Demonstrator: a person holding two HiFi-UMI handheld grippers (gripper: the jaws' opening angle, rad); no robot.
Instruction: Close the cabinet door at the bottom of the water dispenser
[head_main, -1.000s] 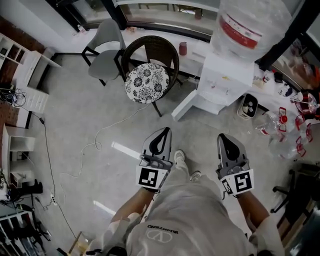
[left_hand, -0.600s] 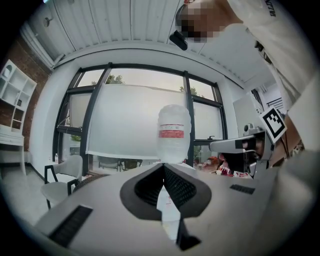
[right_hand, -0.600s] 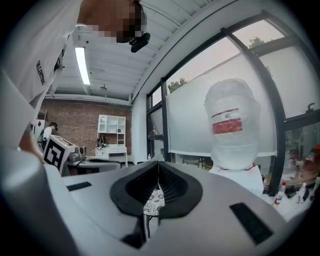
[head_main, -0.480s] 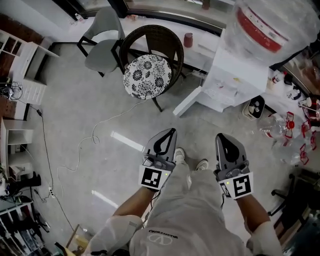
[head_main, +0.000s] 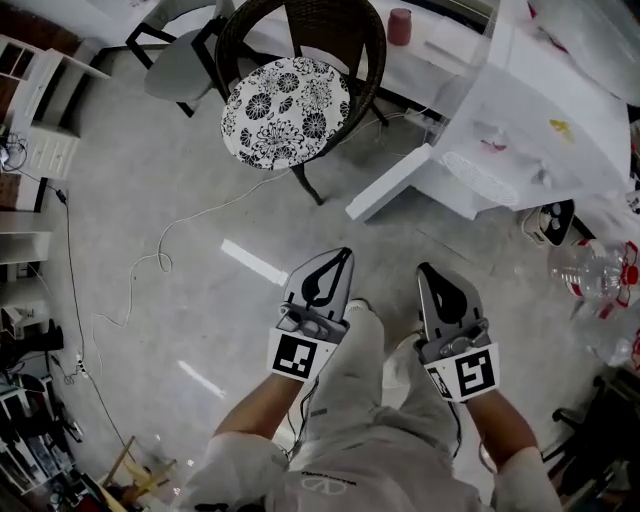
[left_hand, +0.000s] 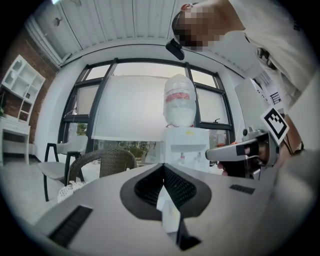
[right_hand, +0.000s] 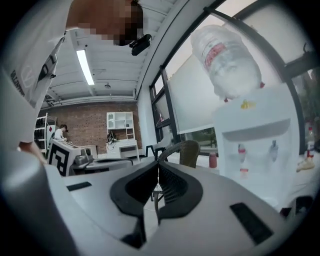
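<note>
Head view shows the one cabinet door (head_main: 398, 187) swung out from the base of the one water dispenser (head_main: 545, 120), ahead of both grippers and well apart from them. The left gripper (head_main: 344, 254) and right gripper (head_main: 424, 270) have their fingers (left_hand: 182, 187) pressed together and empty, likely so the blunt tips can push the door. Two chairs, a wicker chair (head_main: 290, 95) and a grey chair (head_main: 170, 65), stand beside the dispenser.

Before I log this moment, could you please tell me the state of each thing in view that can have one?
cabinet door: open, swung out from the water dispenser
left gripper: shut, empty
right gripper: shut, empty
water bottle: seated neck-down on the water dispenser
</note>
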